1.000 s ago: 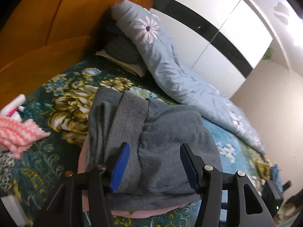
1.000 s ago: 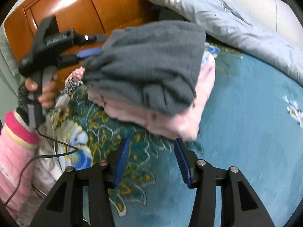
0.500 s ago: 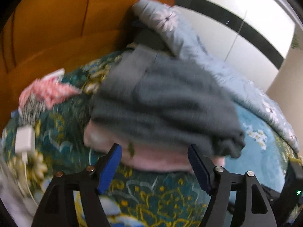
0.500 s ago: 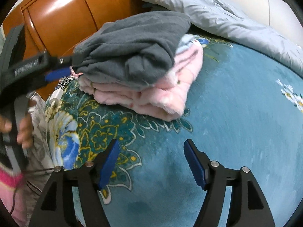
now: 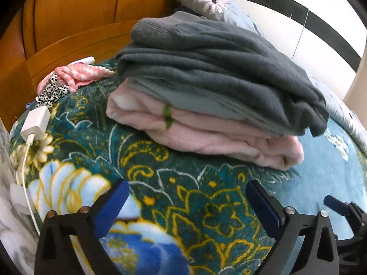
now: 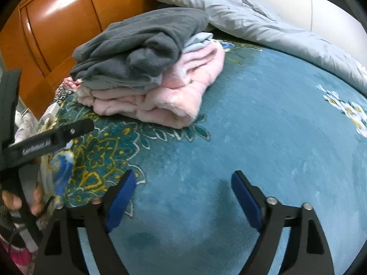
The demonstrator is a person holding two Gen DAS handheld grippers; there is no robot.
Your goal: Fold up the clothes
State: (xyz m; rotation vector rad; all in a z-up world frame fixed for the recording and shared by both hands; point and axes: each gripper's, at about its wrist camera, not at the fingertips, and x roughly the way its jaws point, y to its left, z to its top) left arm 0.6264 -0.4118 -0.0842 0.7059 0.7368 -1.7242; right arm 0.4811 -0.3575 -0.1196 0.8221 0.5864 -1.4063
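Both tongs, left tongs (image 5: 185, 204) and right tongs (image 6: 181, 197), have just been opening wide, nothing between them; the folded grey sweater (image 5: 213, 61), released, now rests atop the pink garment (image 5: 206, 135) on the bed (image 6: 263, 123).

Left hand-held gripper (image 5: 185, 202): jaws just opened wide, nothing between them. Ahead, the folded grey garment (image 5: 220, 68) lies atop the folded pink garment (image 5: 206, 135) on the floral blanket (image 5: 183, 194). Ahead-left: white charger (image 5: 35, 122).

Fuzzy grey sweater (image 5: 218, 61) tops plush pink fleece (image 5: 206, 133); glossy wooden headboard (image 6: 64, 23).
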